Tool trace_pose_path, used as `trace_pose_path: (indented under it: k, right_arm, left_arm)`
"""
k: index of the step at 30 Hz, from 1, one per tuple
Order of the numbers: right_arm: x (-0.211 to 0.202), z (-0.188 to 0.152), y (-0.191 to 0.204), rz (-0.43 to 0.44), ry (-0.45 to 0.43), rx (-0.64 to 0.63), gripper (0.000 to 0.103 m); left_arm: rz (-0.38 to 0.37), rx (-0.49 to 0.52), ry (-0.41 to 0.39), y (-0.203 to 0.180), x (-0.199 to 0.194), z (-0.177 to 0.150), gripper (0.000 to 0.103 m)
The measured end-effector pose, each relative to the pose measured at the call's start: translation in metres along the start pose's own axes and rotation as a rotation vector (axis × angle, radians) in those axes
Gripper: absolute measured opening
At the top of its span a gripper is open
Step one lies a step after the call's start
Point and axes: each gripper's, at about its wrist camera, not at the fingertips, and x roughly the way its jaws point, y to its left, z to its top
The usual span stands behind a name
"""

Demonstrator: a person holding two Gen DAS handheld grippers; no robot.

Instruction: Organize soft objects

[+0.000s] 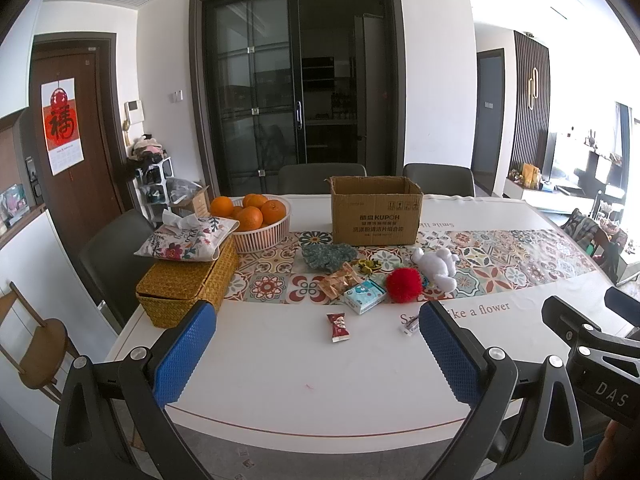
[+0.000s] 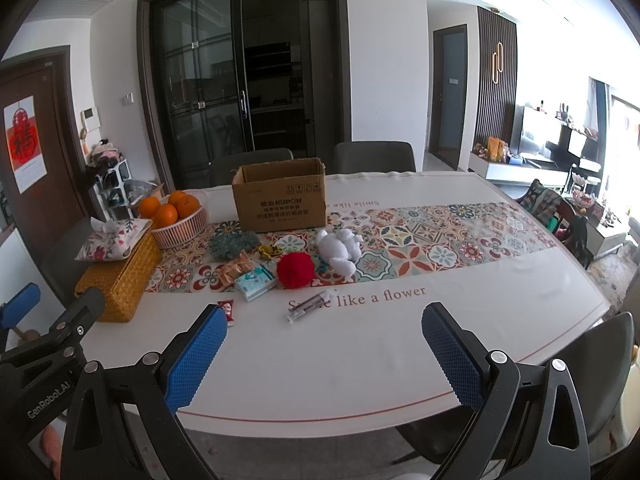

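On the table's patterned runner lie a red pompom (image 1: pixel 403 285) (image 2: pixel 295 269), a white plush toy (image 1: pixel 436 267) (image 2: pixel 339 249) and a green knitted cloth (image 1: pixel 327 255) (image 2: pixel 234 245). Behind them stands an open cardboard box (image 1: pixel 376 210) (image 2: pixel 281 195). My left gripper (image 1: pixel 316 350) hangs open over the table's near edge, well short of the items. The right gripper (image 2: pixel 324 354) is also open, with nothing between its blue pads. Each gripper shows at the edge of the other's view.
A tissue pack (image 1: pixel 365 298) (image 2: pixel 256 281), gold snack packets (image 1: pixel 339 282), a red candy (image 1: pixel 338 327) and a small tube (image 2: pixel 312 305) lie near the soft items. A basket of oranges (image 1: pixel 258 216), a wicker box (image 1: pixel 188 286) with a floral pouch (image 1: pixel 188 238) stand left. Chairs ring the table (image 1: pixel 280 380).
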Motion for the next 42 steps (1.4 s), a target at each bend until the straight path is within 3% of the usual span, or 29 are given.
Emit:
trace_pose_path:
  k: [7, 11, 21, 29, 38, 42]
  right_arm:
    - [0.004, 0.0, -0.001, -0.002, 0.018, 0.005, 0.099]
    - [0.019, -0.005, -0.002, 0.005, 0.042, 0.035, 0.099]
    - [0.09, -0.019, 0.006, 0.015, 0.161, 0.144, 0.098]
    - [0.152, -0.016, -0.003, 0.027, 0.269, 0.225, 0.087]
    - [0.251, -0.016, -0.013, 0.081, 0.435, 0.274, 0.075]
    - [0.279, -0.021, -0.013, 0.07, 0.456, 0.305, 0.072]
  left_arm:
    - [0.006, 0.001, 0.019, 0.001, 0.004, 0.002, 0.103]
    - [0.004, -0.003, 0.05, 0.001, 0.025, -0.001, 0.103]
    - [-0.017, -0.013, 0.159, 0.007, 0.098, -0.016, 0.103]
    - [-0.016, -0.021, 0.245, -0.009, 0.169, -0.016, 0.096]
    - [0.048, -0.045, 0.302, -0.021, 0.241, -0.029, 0.091]
    - [0.069, -0.024, 0.32, -0.024, 0.268, -0.038, 0.087]
